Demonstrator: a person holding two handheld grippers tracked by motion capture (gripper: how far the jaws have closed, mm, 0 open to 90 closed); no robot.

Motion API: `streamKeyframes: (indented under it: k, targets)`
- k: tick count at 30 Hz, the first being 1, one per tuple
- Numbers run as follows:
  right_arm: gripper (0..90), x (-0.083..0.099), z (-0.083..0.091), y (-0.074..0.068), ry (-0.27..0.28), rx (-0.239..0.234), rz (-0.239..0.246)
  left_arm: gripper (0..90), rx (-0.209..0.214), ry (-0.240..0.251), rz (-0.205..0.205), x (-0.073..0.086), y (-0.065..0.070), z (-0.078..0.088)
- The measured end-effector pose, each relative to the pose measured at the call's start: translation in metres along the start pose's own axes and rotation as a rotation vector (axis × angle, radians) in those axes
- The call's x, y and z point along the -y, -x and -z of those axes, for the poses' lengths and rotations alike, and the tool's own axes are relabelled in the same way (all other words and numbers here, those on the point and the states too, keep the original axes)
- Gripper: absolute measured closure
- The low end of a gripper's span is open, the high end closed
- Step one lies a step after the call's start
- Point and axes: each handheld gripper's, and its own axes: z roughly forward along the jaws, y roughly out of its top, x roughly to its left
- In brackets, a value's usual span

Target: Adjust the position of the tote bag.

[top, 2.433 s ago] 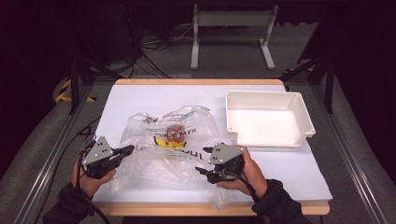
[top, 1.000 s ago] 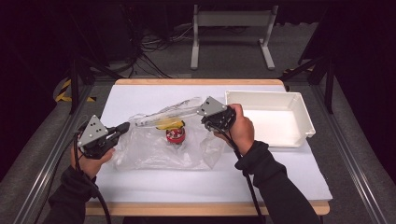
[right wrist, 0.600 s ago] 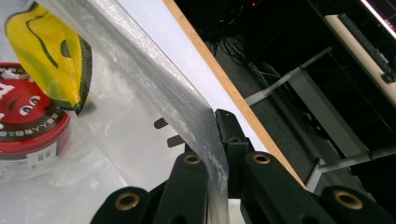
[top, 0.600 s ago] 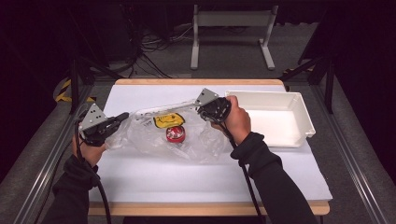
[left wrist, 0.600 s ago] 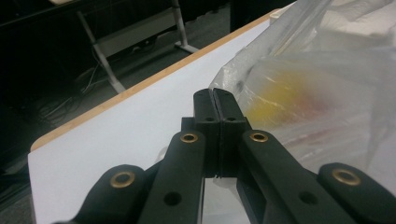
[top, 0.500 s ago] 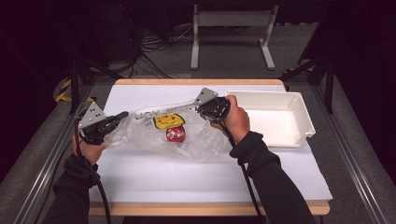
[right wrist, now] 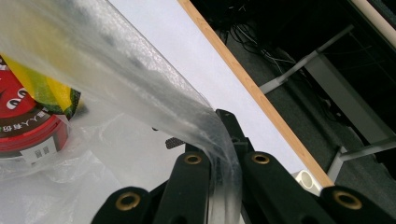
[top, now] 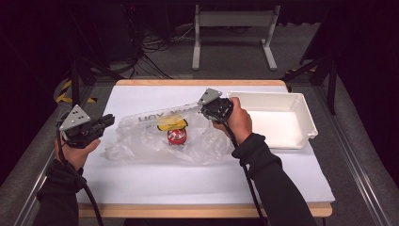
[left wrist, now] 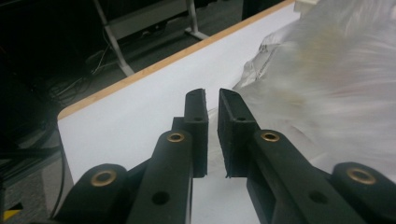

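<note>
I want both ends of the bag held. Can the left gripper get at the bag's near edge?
Probably yes: the left gripper, jaws slightly apart and empty, faces the plastic bag over bare table.

Lab/test rig: white-topped table (top: pixel 141 188) in dark room w/ loose floor cables (top: pixel 155 47), metal stand (top: pixel 233 19).

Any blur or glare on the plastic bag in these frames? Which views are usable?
High view: table brightly lit, surroundings dark, plastic bag readable. Left gripper view: bag smeared by blur at the right, left gripper sharp. Right gripper view: film pinched in right gripper soft and hazy, red can behind it fairly clear.
</note>
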Motion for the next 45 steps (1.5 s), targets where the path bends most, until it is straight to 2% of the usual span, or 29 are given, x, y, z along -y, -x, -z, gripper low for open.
streamKeyframes:
  k: [4,8,11,14,15,19,21,22,23,25,26,28,30,31,33,35,37,39,43,45]
  targets:
    - [90.0,-0.002,-0.001,-0.003,-0.008,-0.003,0.007,77.1,0.030,0.044,-0.001,-0.007,0.003,0.010]
    - [90.0,-0.005,-0.004,-0.008,-0.017,-0.005,0.022,69.3,0.063,0.102,-0.042,-0.027,0.021,0.023]
    - [90.0,-0.006,-0.005,-0.008,-0.021,-0.009,0.024,65.8,0.130,0.134,-0.087,-0.039,0.038,0.028]
    - [90.0,-0.006,-0.006,-0.009,-0.024,-0.011,0.022,61.1,0.174,0.124,-0.131,-0.045,0.055,0.024]
    - [90.0,-0.006,-0.007,-0.009,-0.025,-0.010,0.022,58.9,0.183,0.109,-0.149,-0.047,0.063,0.021]
    - [90.0,-0.006,-0.007,-0.009,-0.022,-0.012,0.021,47.0,0.226,0.044,-0.181,-0.051,0.085,0.008]
    - [90.0,-0.006,-0.007,-0.010,-0.025,-0.018,0.025,34.7,0.192,-0.030,-0.183,-0.051,0.095,-0.005]
    - [90.0,-0.006,-0.007,-0.010,-0.025,-0.018,0.025,32.2,0.192,-0.030,-0.183,-0.051,0.095,-0.005]
    - [90.0,-0.006,-0.008,-0.010,-0.021,-0.013,0.025,32.2,0.171,-0.070,-0.190,-0.048,0.097,-0.013]
    - [90.0,-0.006,-0.008,-0.012,-0.023,-0.016,0.021,26.4,0.159,-0.144,-0.180,-0.041,0.098,-0.028]
    - [90.0,-0.005,-0.007,-0.012,-0.023,-0.018,0.019,24.3,0.139,-0.166,-0.177,-0.039,0.099,-0.033]
    - [90.0,-0.004,-0.007,-0.012,-0.023,-0.023,0.015,24.1,0.101,-0.231,-0.202,-0.031,0.101,-0.044]
    - [90.0,-0.003,-0.006,-0.011,-0.017,-0.031,0.006,23.6,0.025,-0.298,-0.235,-0.023,0.102,-0.055]
    - [90.0,-0.003,-0.005,-0.010,-0.017,-0.034,0.008,24.0,0.010,-0.330,-0.246,-0.020,0.101,-0.060]
    - [90.0,-0.002,-0.004,-0.009,-0.010,-0.034,-0.003,25.2,0.010,-0.377,-0.238,-0.014,0.097,-0.069]
    - [90.0,-0.002,-0.001,-0.008,-0.002,-0.032,-0.003,29.5,-0.026,-0.427,-0.232,-0.007,0.090,-0.076]
    - [90.0,-0.001,0.002,-0.007,0.009,-0.044,-0.005,33.6,-0.020,-0.449,-0.207,-0.002,0.082,-0.080]
    - [90.0,-0.001,0.004,-0.008,0.016,-0.050,-0.001,43.9,-0.029,-0.447,-0.203,0.001,0.075,-0.080]
    - [90.0,-0.001,0.006,-0.011,0.017,-0.050,0.011,68.5,-0.044,-0.404,-0.198,0.000,0.065,-0.074]
    - [90.0,-0.001,0.007,-0.011,0.023,-0.049,0.014,73.9,-0.061,-0.386,-0.199,-0.003,0.060,-0.070]
